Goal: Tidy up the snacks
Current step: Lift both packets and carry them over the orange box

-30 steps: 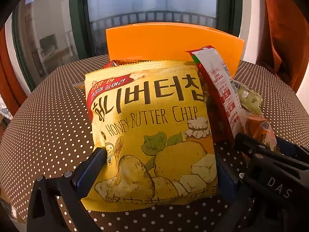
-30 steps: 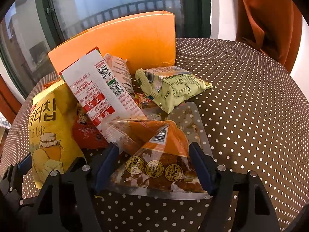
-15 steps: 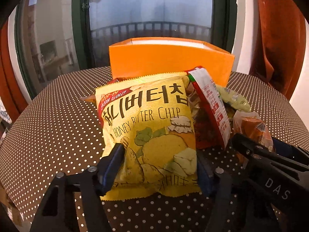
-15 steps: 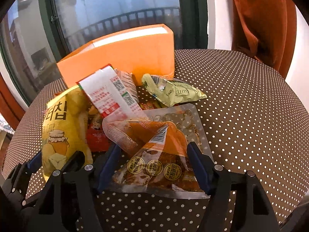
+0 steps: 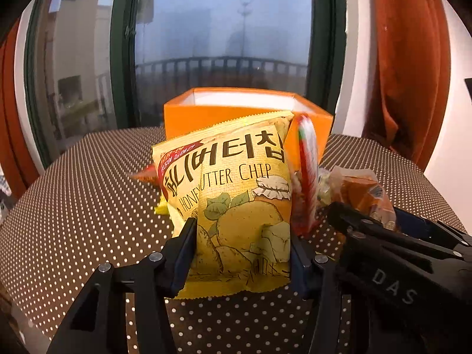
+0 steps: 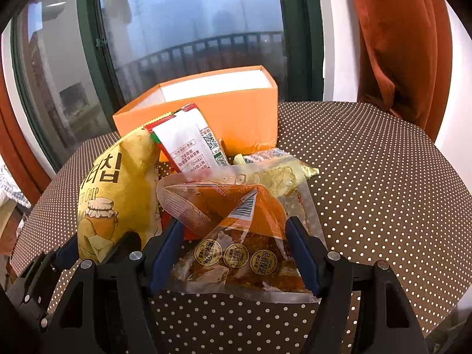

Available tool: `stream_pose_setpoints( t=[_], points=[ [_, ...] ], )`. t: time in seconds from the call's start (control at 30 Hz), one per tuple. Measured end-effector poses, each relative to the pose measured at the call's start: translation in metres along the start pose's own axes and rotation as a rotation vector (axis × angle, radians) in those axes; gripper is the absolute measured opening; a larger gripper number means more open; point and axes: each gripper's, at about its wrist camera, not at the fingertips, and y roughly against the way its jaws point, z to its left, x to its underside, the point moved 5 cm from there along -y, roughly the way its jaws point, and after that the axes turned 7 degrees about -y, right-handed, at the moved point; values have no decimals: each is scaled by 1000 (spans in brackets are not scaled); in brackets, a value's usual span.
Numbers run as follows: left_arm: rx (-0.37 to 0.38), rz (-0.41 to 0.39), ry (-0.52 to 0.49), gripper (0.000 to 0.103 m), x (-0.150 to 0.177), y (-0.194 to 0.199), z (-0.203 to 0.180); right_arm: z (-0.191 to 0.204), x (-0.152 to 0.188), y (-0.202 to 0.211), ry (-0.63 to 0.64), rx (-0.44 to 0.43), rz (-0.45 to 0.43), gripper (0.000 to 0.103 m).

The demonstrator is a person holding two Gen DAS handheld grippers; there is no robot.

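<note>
My left gripper (image 5: 242,253) is shut on the yellow Honey Butter Chip bag (image 5: 236,203) and holds it upright, lifted off the table. My right gripper (image 6: 233,250) is shut on the clear-and-orange snack pouch (image 6: 244,236), raised at its front. The chip bag also shows in the right wrist view (image 6: 118,200) at the left. An open orange box (image 5: 250,112) stands behind the snacks; the right wrist view shows its white inside (image 6: 218,112). A red-and-white packet (image 6: 188,144) leans between the bag and the box.
A green-yellow packet (image 6: 303,171) lies behind the pouch by the box. The round table has a brown polka-dot cloth (image 6: 383,191). A window and balcony rail are behind; an orange curtain (image 6: 398,44) hangs at the right. The right gripper's body (image 5: 398,265) sits close beside the left.
Both grippers closed on their snacks and rose. The chip bag now stands upright off the table, and the pouch's front is lifted. The box's open top has come into view.
</note>
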Motion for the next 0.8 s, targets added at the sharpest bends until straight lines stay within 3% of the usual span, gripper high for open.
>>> stream_pose_setpoints(
  t=[0.8],
  points=[
    [38,-102,-25,56,-67,8,-5,18,-57,26,10,-60,-146,73]
  ],
)
